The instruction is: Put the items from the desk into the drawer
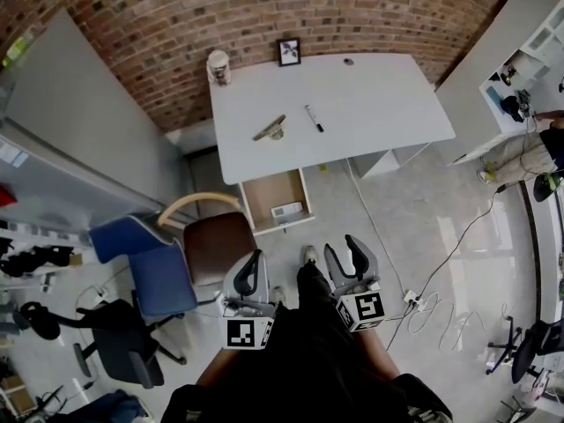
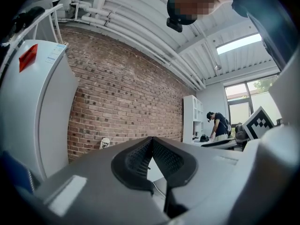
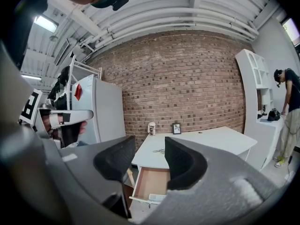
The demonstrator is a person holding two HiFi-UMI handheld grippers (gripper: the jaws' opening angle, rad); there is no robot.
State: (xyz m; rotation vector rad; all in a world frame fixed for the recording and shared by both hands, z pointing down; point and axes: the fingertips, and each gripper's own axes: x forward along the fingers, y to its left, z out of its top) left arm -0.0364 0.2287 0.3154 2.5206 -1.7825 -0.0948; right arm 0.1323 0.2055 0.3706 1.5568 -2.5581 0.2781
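On the desk: we are seeing a pen and a tool lying apart on its left half; neither is touching a gripper.
Back edge: a cup and a frame are standing against the brick wall.
Drawer: it is standing pulled out under the desk's front edge, and a white item is lying in it near its front.
Left gripper: we are holding it level, well short of the desk, above the floor. Its jaws are pressing together, the pads meeting at their tips, with nothing between them.
Right gripper: we are holding it just beside the left one, tipping slightly downward. Its jaws are standing apart and gripping nothing; its own view is showing the drawer and desk through the gap.
Chairs: a brown chair is standing just left of the drawer, and a blue chair is standing further left.
Bystander: a person is standing at the far right beside white shelving.
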